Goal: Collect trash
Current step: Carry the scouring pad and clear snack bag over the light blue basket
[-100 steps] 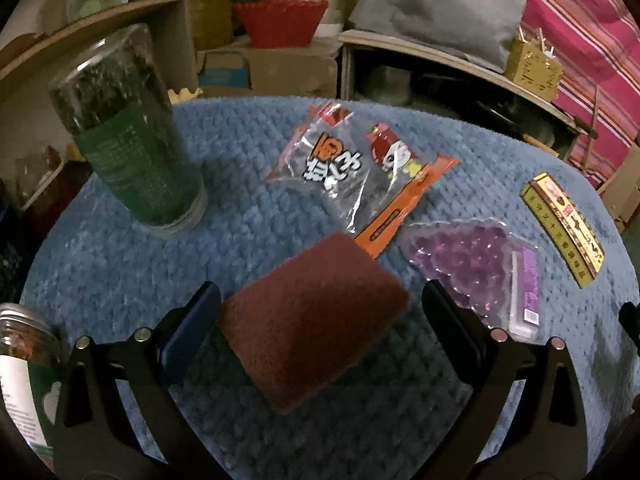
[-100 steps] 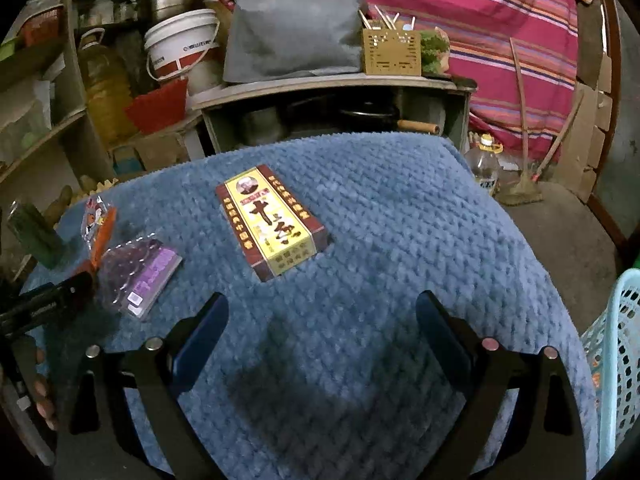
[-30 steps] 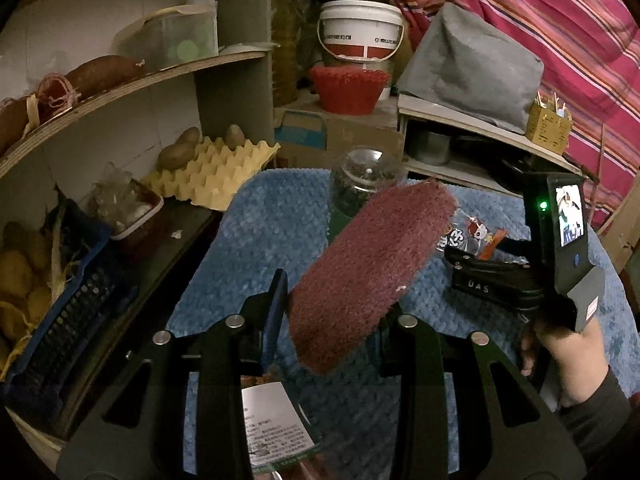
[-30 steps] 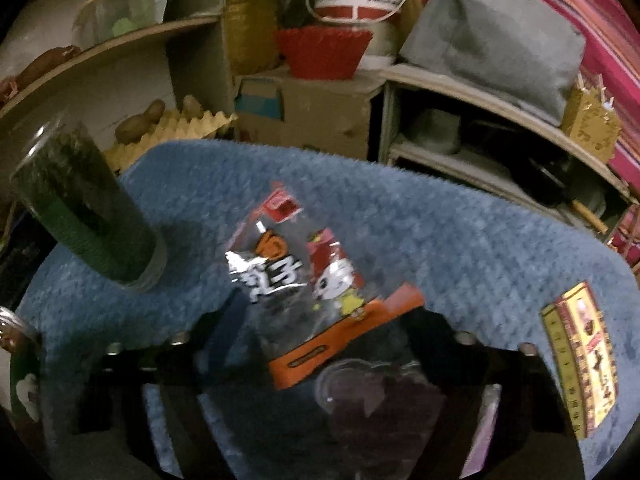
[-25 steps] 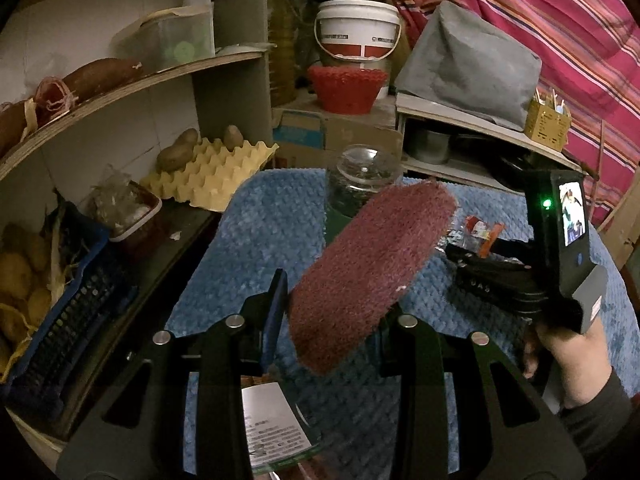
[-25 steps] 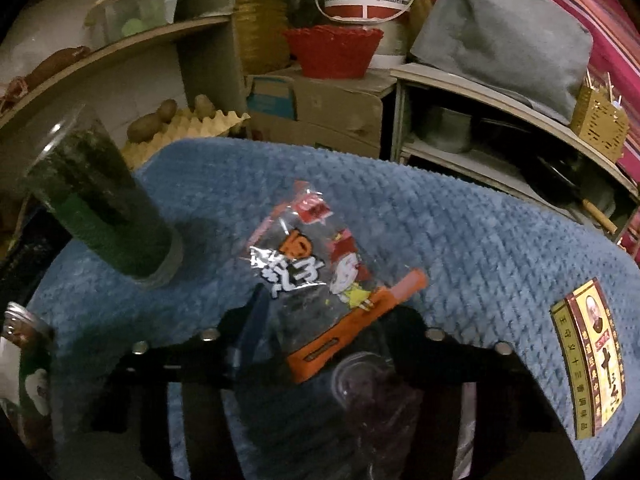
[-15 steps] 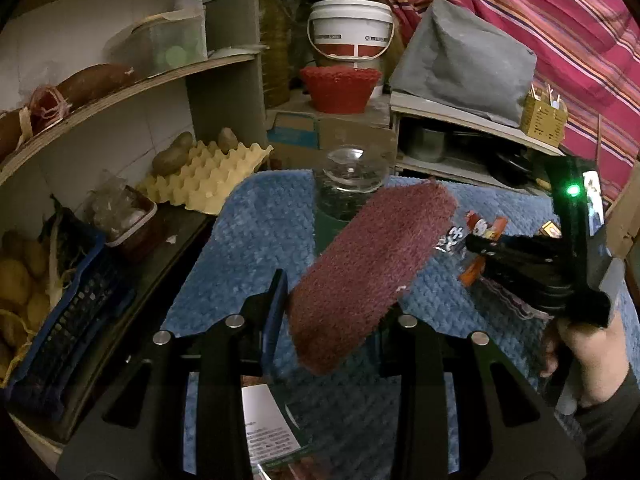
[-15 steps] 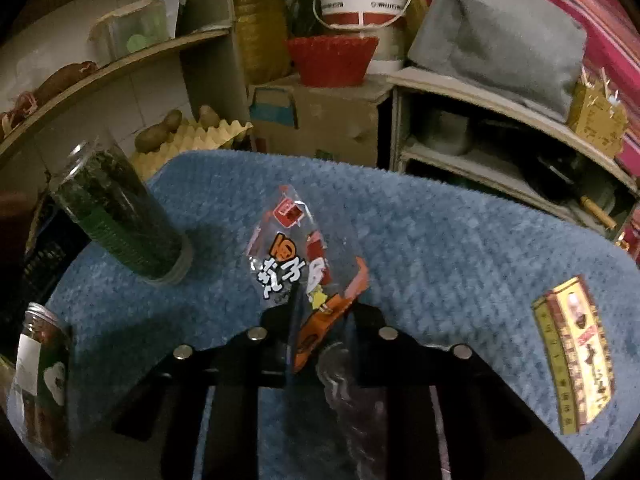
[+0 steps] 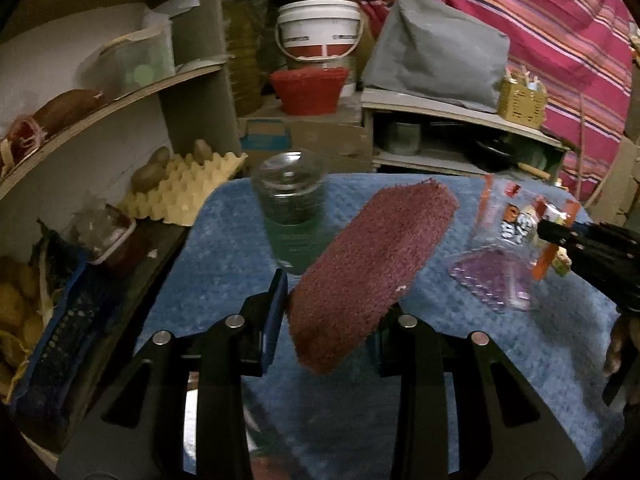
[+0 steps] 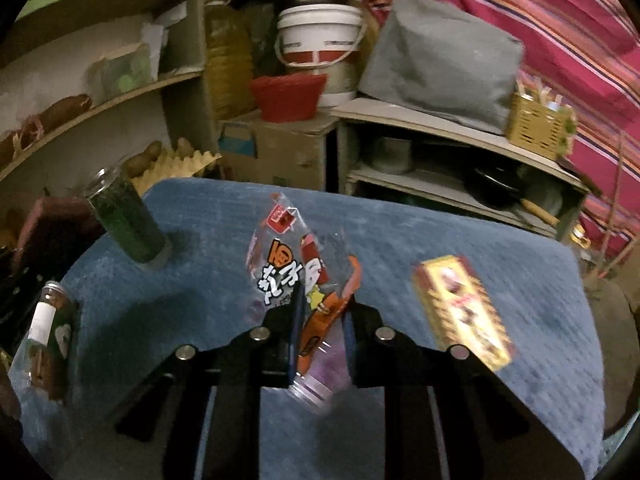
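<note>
My left gripper [image 9: 332,316] is shut on a dark red scouring pad [image 9: 368,260] and holds it tilted above the blue-covered table [image 9: 224,268]. My right gripper [image 10: 320,320] is shut on a clear snack wrapper with orange and red print [image 10: 292,264], and a clear purple blister tray [image 10: 320,376] hangs in its jaws too, both lifted off the table. From the left wrist view the wrapper [image 9: 516,220] and tray [image 9: 496,280] hang from the right gripper at the far right. A yellow and red box [image 10: 464,312] lies on the table to the right.
A tall jar of dark green stuff [image 10: 128,220] stands at the table's left; it also shows in the left wrist view [image 9: 292,216]. A small labelled jar [image 10: 48,340] stands at the near left. Shelves with an egg tray [image 9: 180,192], a red bowl and a white bucket lie behind.
My right gripper closed on the snack wrapper and the purple tray and lifted them off the table. My left gripper stays shut on the pad and has barely moved.
</note>
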`<state>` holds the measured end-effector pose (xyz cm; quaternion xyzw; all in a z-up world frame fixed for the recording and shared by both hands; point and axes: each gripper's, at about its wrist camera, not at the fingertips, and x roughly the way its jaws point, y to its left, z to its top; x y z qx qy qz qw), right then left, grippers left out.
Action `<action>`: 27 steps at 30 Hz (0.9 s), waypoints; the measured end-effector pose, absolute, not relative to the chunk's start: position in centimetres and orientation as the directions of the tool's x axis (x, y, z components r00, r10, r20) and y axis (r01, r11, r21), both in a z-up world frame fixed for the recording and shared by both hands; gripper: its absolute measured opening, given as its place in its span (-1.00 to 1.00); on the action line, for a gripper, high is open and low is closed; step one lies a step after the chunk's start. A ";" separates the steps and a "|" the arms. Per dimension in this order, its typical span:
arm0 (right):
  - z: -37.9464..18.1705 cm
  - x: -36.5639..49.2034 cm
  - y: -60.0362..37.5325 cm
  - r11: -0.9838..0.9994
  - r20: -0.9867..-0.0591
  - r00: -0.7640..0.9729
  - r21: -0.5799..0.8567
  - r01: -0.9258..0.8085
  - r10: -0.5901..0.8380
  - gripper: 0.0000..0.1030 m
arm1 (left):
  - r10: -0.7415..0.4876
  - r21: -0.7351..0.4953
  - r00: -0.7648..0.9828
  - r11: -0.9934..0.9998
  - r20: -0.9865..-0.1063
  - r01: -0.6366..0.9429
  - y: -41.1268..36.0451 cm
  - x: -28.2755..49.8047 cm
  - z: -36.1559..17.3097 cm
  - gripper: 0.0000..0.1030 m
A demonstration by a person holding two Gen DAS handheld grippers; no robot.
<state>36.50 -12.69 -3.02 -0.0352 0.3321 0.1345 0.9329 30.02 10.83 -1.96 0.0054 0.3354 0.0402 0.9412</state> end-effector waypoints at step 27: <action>1.7 14.8 -48.4 0.963 -0.577 0.783 -0.027 0.266 -0.233 -0.64 | -0.294 0.044 0.688 0.902 -0.664 0.429 -21.1 21.1 -3.3 -0.35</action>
